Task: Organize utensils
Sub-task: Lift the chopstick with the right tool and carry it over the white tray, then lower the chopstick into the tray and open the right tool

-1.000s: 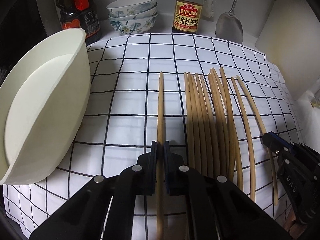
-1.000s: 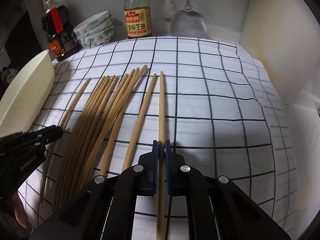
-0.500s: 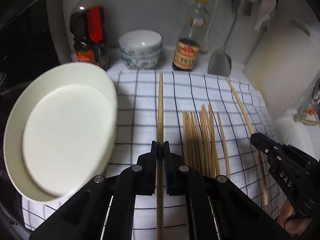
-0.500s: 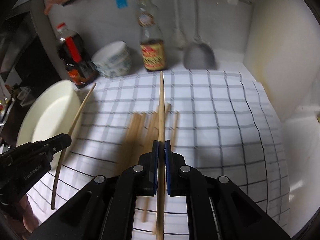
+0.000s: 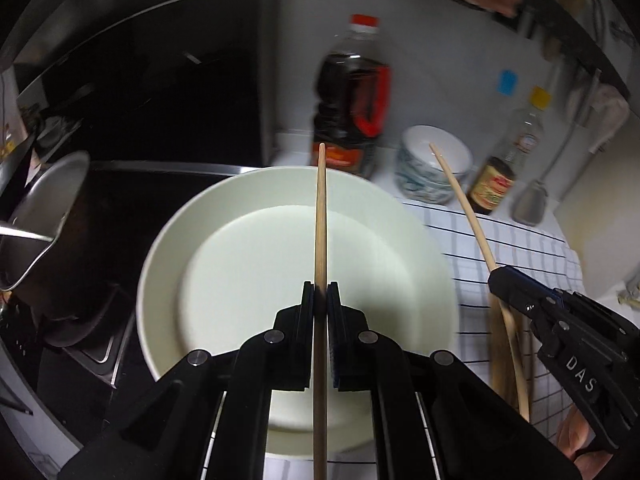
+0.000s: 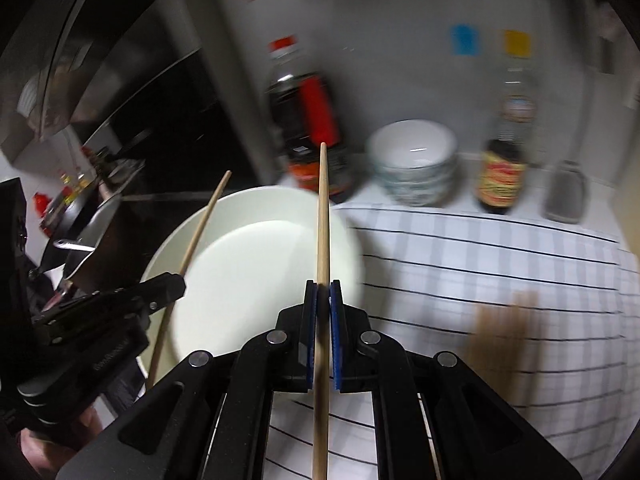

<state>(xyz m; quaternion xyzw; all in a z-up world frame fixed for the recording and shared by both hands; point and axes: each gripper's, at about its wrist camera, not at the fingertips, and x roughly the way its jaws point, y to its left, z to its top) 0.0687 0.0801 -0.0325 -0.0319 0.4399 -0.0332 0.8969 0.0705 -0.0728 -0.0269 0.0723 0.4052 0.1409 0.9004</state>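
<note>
Above the round white plate [image 5: 248,240] at the worktop's left edge, each gripper's jaws clamped one slender wooden chopstick [image 5: 320,216] lengthwise, its tip projecting forward.

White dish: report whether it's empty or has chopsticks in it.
Empty. The white dish shows a bare bottom; both grippers, left gripper and right gripper, hold their chopsticks above it, not in it.

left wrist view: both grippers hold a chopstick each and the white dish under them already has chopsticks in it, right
Not quite: the white dish is empty, as the left wrist view shows. Otherwise correct: the left gripper and right gripper each clamp one chopstick.
</note>
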